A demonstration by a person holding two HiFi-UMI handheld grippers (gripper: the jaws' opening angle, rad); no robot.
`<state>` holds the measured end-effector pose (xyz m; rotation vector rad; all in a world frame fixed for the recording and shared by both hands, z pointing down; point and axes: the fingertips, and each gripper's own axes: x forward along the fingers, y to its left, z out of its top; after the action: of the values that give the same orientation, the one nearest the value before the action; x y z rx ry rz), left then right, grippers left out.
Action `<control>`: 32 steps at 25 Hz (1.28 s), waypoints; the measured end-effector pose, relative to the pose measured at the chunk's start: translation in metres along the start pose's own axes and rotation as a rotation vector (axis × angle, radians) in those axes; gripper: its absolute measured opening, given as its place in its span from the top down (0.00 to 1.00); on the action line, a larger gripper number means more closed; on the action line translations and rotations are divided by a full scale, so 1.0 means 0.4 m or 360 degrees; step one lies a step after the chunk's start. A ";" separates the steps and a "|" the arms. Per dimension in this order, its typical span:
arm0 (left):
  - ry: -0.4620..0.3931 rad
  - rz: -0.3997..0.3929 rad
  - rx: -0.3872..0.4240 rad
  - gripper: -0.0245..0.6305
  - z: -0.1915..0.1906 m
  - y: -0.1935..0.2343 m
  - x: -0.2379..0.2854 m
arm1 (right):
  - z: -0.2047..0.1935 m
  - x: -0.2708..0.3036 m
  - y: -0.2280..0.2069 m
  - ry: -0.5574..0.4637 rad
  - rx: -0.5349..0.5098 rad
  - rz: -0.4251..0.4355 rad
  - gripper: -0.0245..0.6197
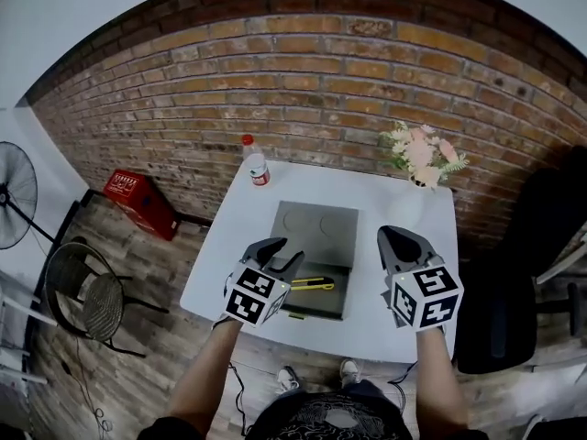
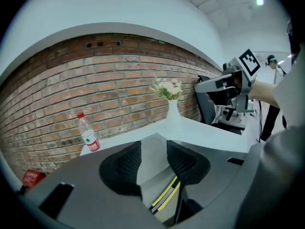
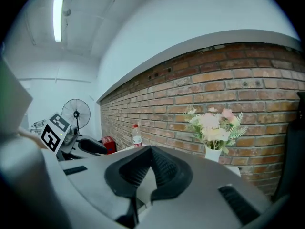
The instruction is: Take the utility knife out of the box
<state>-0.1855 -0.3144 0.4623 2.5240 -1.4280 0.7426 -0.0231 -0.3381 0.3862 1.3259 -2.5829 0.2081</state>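
Note:
A shallow grey box (image 1: 315, 302) lies open on the white table (image 1: 404, 324), its lid (image 1: 316, 230) folded back toward the wall. The yellow and black utility knife (image 1: 313, 284) lies inside the box, near its left side. My left gripper (image 1: 279, 256) hovers open just above the knife's left end, with nothing between the jaws. In the left gripper view the knife (image 2: 167, 194) shows below the open left gripper (image 2: 153, 150). My right gripper (image 1: 404, 239) is held shut and empty over the table, to the right of the box. In its own view the right gripper (image 3: 150, 151) points toward the brick wall.
A plastic bottle with a red cap (image 1: 256, 163) stands at the table's far left corner, and a white vase of flowers (image 1: 421, 160) at the far right. On the floor are a red crate (image 1: 139, 200), a fan (image 1: 16, 195), a wire chair (image 1: 87, 296) and a dark office chair (image 1: 518, 282).

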 end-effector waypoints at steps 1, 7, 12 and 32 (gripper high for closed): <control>0.0020 -0.0049 0.0035 0.69 -0.010 -0.008 0.011 | -0.003 -0.004 -0.001 0.0004 0.0005 -0.0028 0.93; 0.0146 -0.0317 0.0188 0.69 -0.078 -0.049 0.059 | -0.021 -0.030 0.006 0.0013 0.0024 -0.0157 0.93; 0.0270 -0.0534 0.0340 0.69 -0.139 -0.089 0.090 | -0.037 -0.045 0.016 0.0035 0.0040 -0.0243 0.93; 0.0730 -0.0918 0.0612 0.67 -0.369 -0.164 0.188 | -0.082 -0.059 0.026 0.0093 0.0073 -0.0389 0.93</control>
<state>-0.1497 -0.2834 0.6339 2.5668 -0.4079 1.4360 -0.0136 -0.3061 0.4113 1.6099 -2.3547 0.2593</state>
